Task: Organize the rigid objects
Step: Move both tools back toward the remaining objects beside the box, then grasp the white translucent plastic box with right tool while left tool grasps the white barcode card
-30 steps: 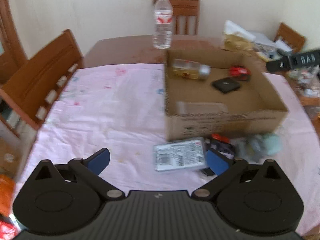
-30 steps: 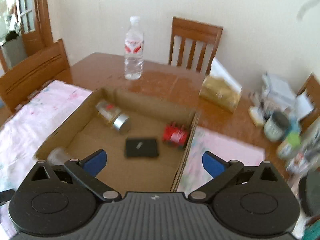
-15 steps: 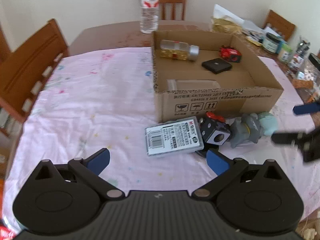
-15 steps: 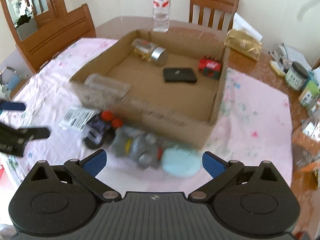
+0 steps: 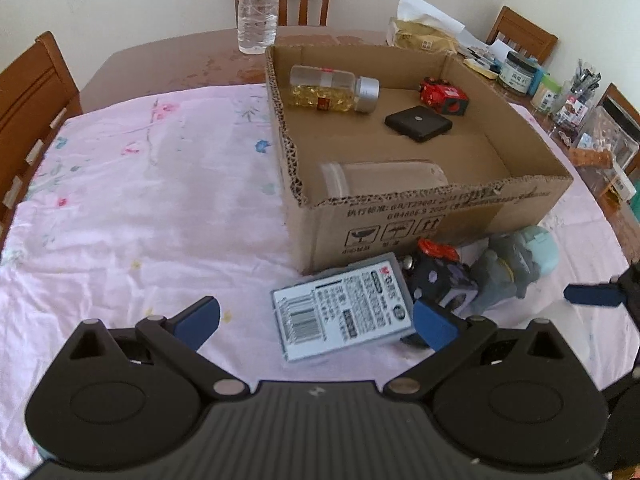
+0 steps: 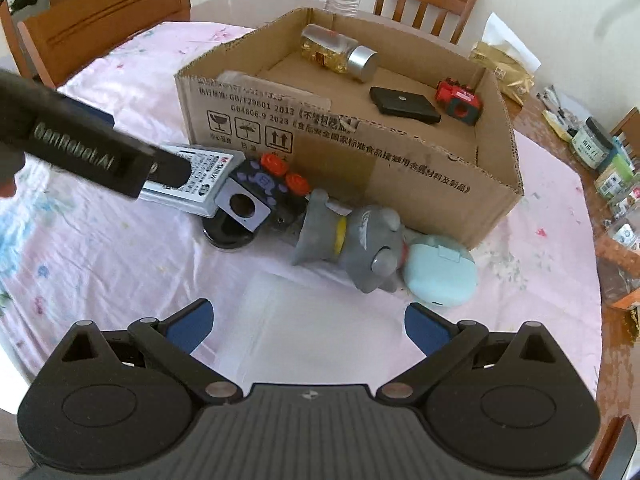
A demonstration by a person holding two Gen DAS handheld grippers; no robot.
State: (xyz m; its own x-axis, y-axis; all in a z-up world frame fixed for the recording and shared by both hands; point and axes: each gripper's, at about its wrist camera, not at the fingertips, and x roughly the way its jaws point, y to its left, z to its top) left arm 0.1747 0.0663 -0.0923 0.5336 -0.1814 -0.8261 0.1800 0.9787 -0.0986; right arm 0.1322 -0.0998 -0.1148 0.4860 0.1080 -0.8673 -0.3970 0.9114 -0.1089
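Note:
A cardboard box (image 5: 436,216) (image 6: 400,172) on the pink cloth holds a pill bottle (image 5: 332,89), a black case (image 5: 418,123), a red toy (image 5: 443,96) and a clear container (image 5: 384,178). In front of it lie a grey labelled case (image 5: 342,312) (image 6: 200,180), a black-purple cube toy (image 6: 256,196), a grey plush (image 6: 352,240), a light-blue round case (image 6: 440,276) and a clear plastic box (image 6: 316,328). My left gripper (image 5: 316,322) is open, just before the grey case. My right gripper (image 6: 308,326) is open, straddling the clear box.
A water bottle (image 5: 258,4) stands behind the box. Jars, packets and clutter (image 5: 560,96) crowd the table's right side. Wooden chairs (image 5: 28,92) stand at the left and back. The left gripper's arm (image 6: 80,148) crosses the right wrist view.
Both grippers pulled back from the box and came down toward the objects in front of it. The right gripper left the box and now hangs over the clear plastic box.

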